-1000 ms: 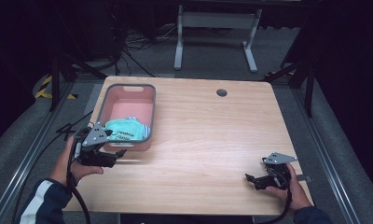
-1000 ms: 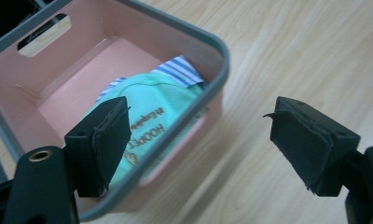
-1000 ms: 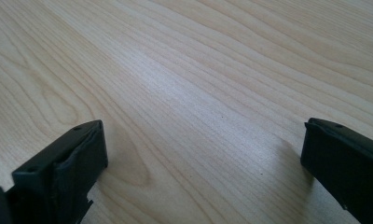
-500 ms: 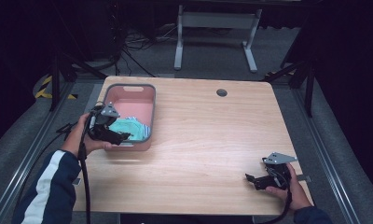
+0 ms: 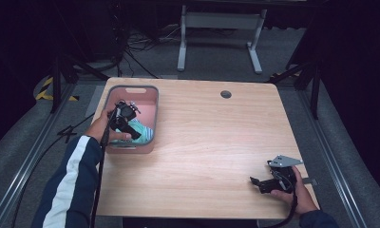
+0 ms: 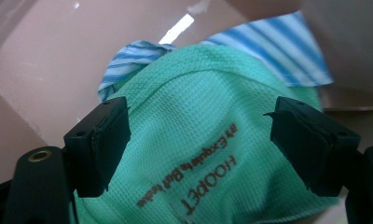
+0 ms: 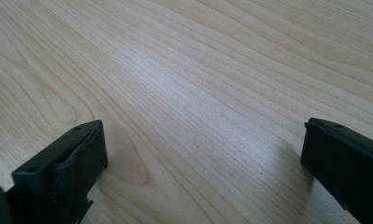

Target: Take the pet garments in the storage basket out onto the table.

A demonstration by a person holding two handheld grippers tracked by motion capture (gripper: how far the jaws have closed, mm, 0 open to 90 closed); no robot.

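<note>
I am lowering my left gripper into the pink basket, jaws spread apart astride the green waffle cloth lying there on a striped cloth, readying to pinch it.

This looks like a lab or recording studio set up for handling trials. A lone wooden bench stands on grey carpet, ringed by black curtains. Cables sprawl at upper left of the frame, metal floor rails flank both sides, and a grey stand sits at the top.
</note>
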